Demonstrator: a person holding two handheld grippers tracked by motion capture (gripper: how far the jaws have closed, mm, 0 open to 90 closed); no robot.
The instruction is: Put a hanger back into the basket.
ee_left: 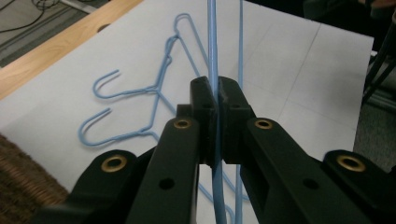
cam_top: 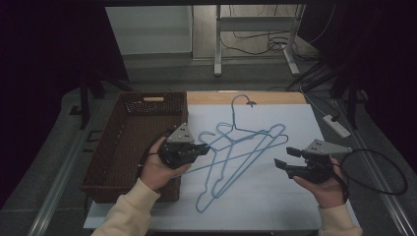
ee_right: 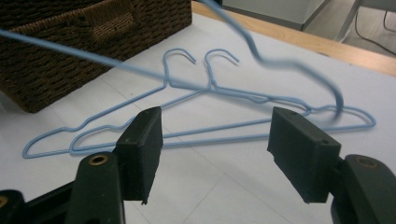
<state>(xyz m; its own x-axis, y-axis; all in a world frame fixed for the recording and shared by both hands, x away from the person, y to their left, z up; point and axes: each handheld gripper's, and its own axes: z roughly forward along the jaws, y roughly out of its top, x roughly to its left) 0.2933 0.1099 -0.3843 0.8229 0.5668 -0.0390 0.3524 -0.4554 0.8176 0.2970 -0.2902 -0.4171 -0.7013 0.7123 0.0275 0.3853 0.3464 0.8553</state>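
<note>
Hangers of thin blue wire are the work here, 3 of them on the white sheet [cam_top: 275, 196]. Nearest, the left gripper [cam_top: 202, 149] has its jaws pinched tight on the wire of the lifted hanger [ee_left: 211, 42], whose hook [cam_top: 242, 100] reaches toward the far wooden table edge [cam_top: 275, 97]. The right gripper [cam_top: 284, 158] hovers just right of the pile, jaws spread wide and gripping nothing. Behind it, the other 2 hangers [ee_right: 243, 98] lie flat, overlapping, hooks side by side. The wicker basket [cam_top: 98, 172] sits at the sheet's left edge and looks empty as far as its interior shows. I judge this an early stage: 1 hanger raised, none stowed, 2 waiting. Bare sheet lies open to the right and near side; the basket wall crowds the left hand [cam_top: 155, 172], and the crossed wires could snag.
</note>
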